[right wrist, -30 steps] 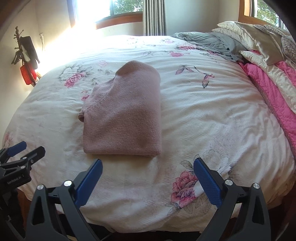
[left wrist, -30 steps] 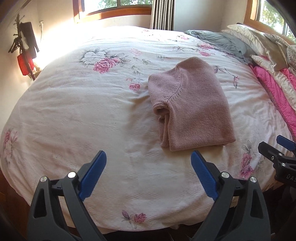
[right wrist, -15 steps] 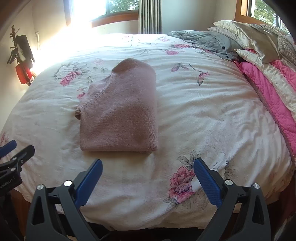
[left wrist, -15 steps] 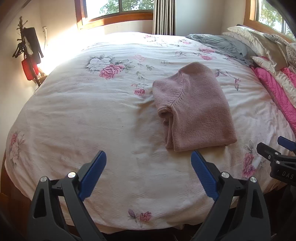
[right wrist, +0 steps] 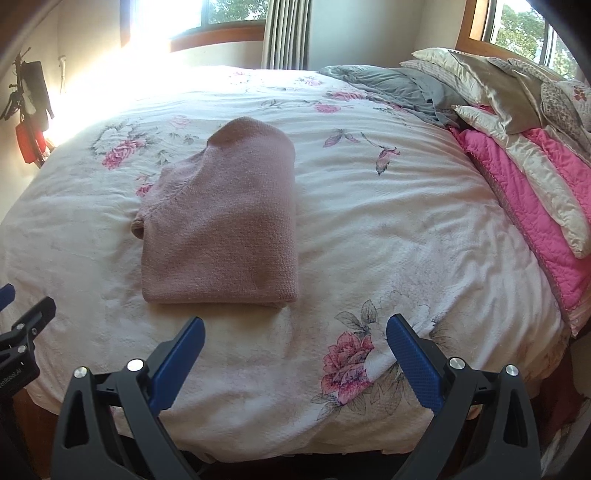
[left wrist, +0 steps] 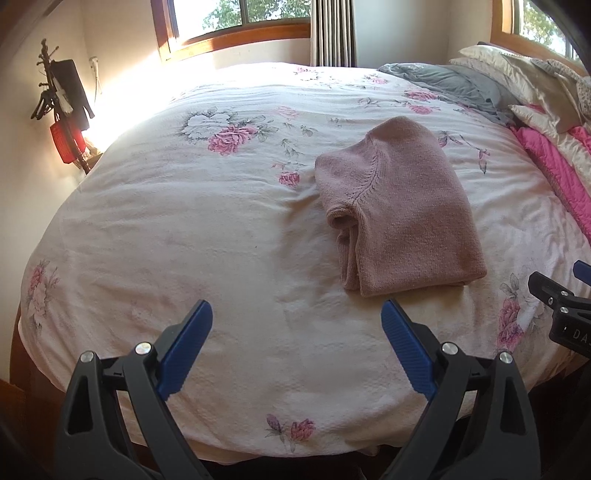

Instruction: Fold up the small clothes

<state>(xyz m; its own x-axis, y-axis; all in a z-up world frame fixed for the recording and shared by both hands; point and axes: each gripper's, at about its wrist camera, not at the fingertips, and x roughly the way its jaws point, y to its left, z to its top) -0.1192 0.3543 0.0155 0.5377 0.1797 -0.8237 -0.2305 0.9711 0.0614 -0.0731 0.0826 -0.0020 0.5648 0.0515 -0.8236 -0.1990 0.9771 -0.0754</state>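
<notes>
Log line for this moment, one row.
sweater: pink sweater folded, flat on floral bedspread | left gripper: open, empty | right gripper: open, empty

You have a white bedspread (left wrist: 192, 236) printed with pink roses filling most of the frame. At upper right lie a grey blanket (right wrist: 399, 90), cream pillows (right wrist: 491, 88) and a pink quilt (right wrist: 517, 192). A red bag (left wrist: 66, 142) hangs at left; striped curtains (left wrist: 332, 31) hang at top centre.

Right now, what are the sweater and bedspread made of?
Sweater: looks like soft matte knit, maybe wool or acrylic; fine stitch rows and a raglan seam show. Bedspread: seems woven cotton, matte, with printed roses and a pebbled texture.
</notes>
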